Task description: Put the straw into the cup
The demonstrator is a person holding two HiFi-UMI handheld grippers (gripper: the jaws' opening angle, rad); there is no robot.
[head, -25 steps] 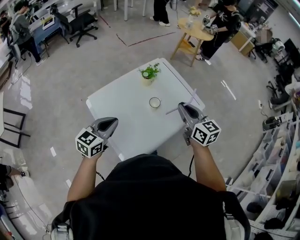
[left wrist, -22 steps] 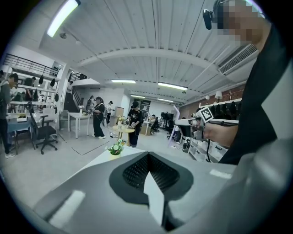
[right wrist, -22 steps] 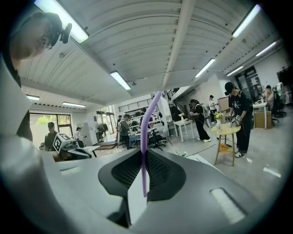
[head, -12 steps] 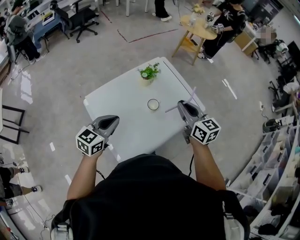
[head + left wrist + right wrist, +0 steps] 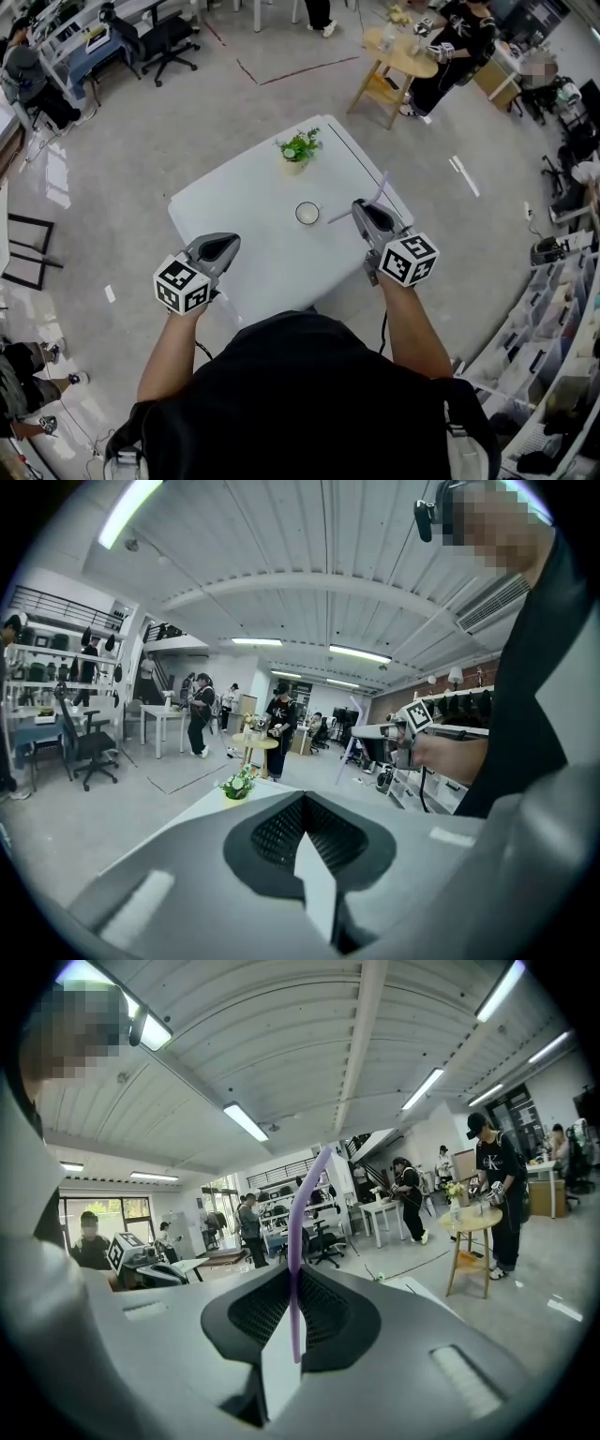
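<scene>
Right claw (image 5: 357, 206) pinched shut on the straw (image 5: 379, 185), left claw (image 5: 228, 242) closed empty: mid-carry, I'd say, next tipping an end into the cup (image 5: 307, 213) at its nine o'clock.

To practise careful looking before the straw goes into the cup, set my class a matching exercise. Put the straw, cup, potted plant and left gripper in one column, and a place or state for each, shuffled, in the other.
Things:
1. straw
2. cup
3. potted plant
4. left gripper

Places or states:
A. stands near the far corner of the table
B. shut, with nothing between its jaws
C. clamped in the right gripper
D. stands mid-table, no straw in it

Pairs: 1-C, 2-D, 3-A, 4-B
</scene>
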